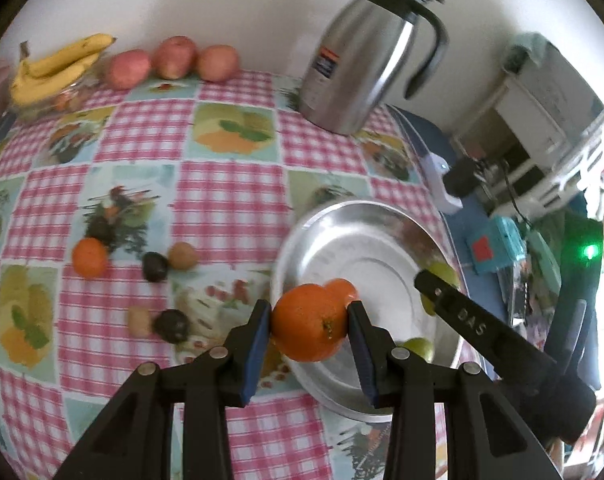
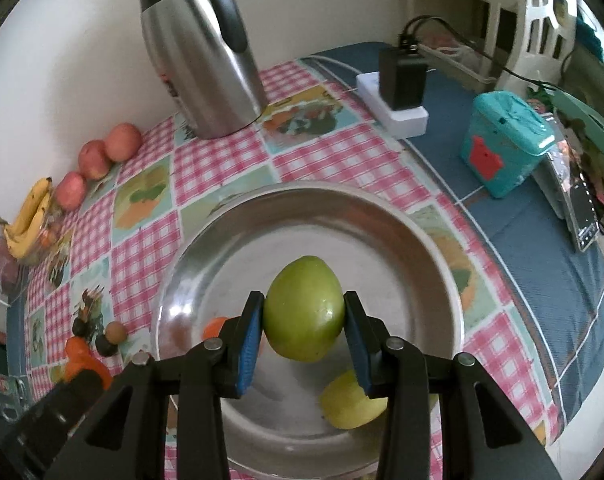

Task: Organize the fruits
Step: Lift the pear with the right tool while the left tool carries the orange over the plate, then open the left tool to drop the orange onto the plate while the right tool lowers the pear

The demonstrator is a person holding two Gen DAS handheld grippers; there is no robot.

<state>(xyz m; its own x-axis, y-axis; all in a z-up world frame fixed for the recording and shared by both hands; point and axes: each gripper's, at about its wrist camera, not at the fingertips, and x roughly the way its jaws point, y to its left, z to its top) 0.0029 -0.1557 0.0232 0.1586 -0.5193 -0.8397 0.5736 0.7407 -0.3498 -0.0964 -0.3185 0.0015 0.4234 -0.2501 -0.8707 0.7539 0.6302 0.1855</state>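
Observation:
My left gripper (image 1: 309, 322) is shut on an orange (image 1: 307, 322), held over the left rim of a steel plate (image 1: 341, 232). Over the middle of that same steel plate (image 2: 302, 216) my right gripper (image 2: 303, 330) is shut on a green fruit (image 2: 303, 308). A yellow-green fruit (image 2: 351, 404) lies in the plate under the right finger. Another orange (image 1: 89, 257), two dark fruits (image 1: 154, 266) and two small brown fruits (image 1: 182, 255) lie loose on the checked tablecloth (image 1: 230, 200) left of the plate. The right gripper's finger (image 1: 473, 320) reaches across the plate in the left wrist view.
A steel jug (image 1: 365, 60) stands at the back by the wall. Three red apples (image 1: 172, 58) and a bunch of bananas (image 1: 54, 68) on a glass dish sit at the far left. A white power strip (image 2: 393, 108) with a black plug and a teal box (image 2: 505, 144) lie to the right.

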